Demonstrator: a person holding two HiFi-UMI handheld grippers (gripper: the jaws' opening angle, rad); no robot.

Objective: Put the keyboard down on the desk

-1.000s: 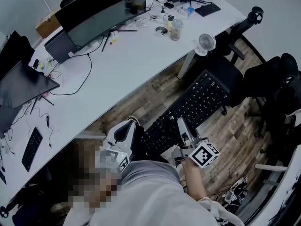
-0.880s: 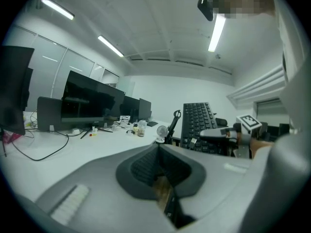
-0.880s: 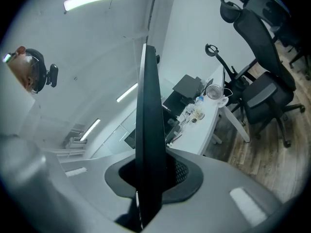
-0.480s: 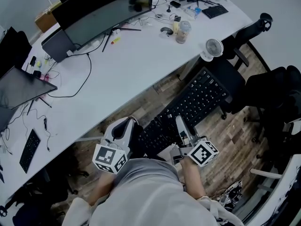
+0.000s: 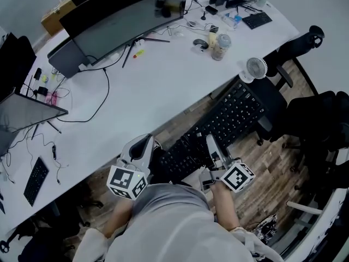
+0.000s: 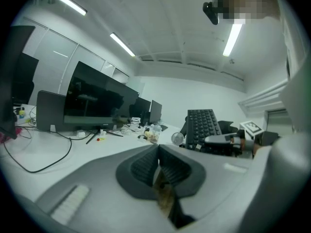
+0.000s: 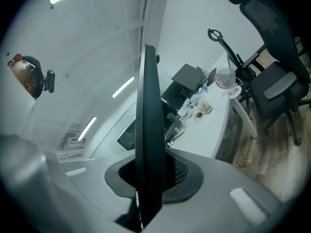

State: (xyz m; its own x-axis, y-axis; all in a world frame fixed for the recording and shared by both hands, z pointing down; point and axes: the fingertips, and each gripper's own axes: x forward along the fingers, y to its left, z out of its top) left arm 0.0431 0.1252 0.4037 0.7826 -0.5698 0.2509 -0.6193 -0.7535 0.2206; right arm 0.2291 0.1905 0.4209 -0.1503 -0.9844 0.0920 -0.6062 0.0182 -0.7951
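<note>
**Beside the bench, keyboard held clear of the top**

Closest to the head camera, the person's grey top fills the lower middle, with a gripper out in front on each side. The right gripper has its jaws clamped on the near end of the black keyboard. Its own view shows the keyboard edge-on as a dark slab standing between the pads of the right gripper.

The left gripper sits just beside the keyboard's near left corner. In its own view the jaws of the left gripper are pressed together with nothing between them, and the keyboard shows off to the right.

From the right gripper the keyboard runs away and to the right over the wooden floor. It lies alongside the edge of the white bench and rests nowhere on it. A black chair stands to the right of its far end.

Beyond that far end, a small white fan sits at the bench's edge, and a jar stands a little further in. Cables trail across the bench top. At the back stands a wide dark monitor, and a second, smaller keyboard lies at the far right corner.
</note>
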